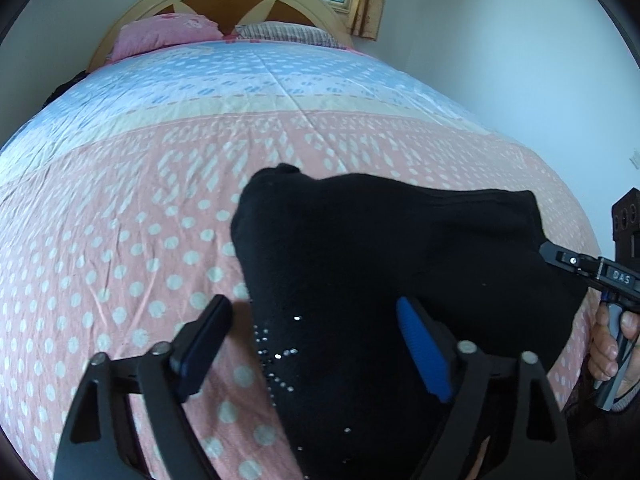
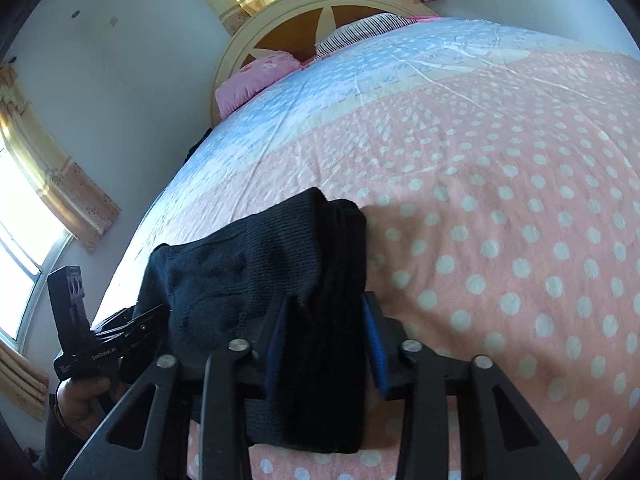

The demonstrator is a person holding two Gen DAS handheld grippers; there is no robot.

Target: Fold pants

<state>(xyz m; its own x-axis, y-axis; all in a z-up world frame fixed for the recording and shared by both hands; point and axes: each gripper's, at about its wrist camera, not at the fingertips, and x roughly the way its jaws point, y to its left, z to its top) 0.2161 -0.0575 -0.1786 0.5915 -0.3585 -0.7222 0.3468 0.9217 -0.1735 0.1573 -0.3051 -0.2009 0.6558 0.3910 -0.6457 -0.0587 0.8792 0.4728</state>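
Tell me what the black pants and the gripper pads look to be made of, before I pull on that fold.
Black pants: likely a soft matte knit, since fine ribbing shows across the stacked layers; small shiny studs, perhaps rhinestones, dot one part.
Right gripper pads: blue, ridged, apparently rubber or soft plastic.
Left gripper: the same blue ridged pad, on black, seemingly metal arms.
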